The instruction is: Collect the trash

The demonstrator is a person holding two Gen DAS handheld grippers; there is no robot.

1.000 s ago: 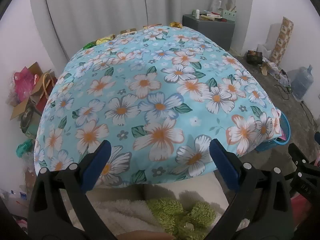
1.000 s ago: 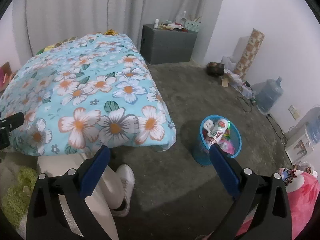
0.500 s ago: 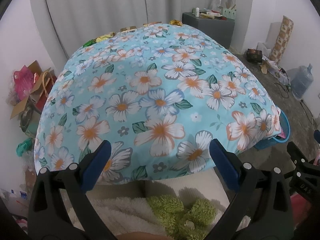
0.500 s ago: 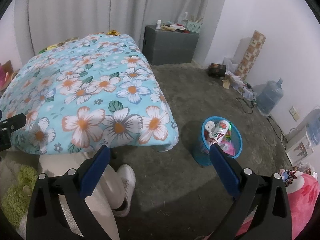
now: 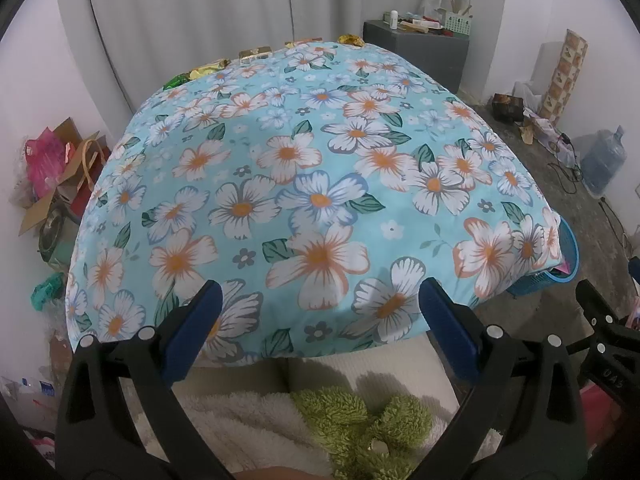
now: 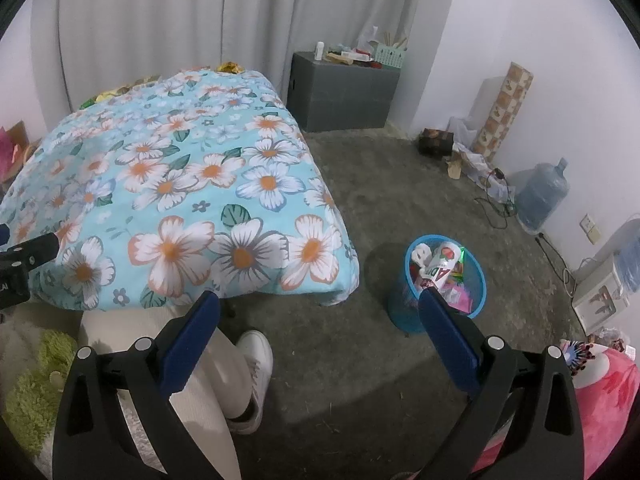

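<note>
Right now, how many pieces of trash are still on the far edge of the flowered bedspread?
4 visible: a green wrapper, a yellow one, a box-like piece and a gold wrapper, along the bedspread far edge. More may be hidden beyond it.

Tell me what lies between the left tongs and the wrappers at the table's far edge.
Only flowered cloth: the left wrist view shows nothing else between the open left tongs and the wrappers.
</note>
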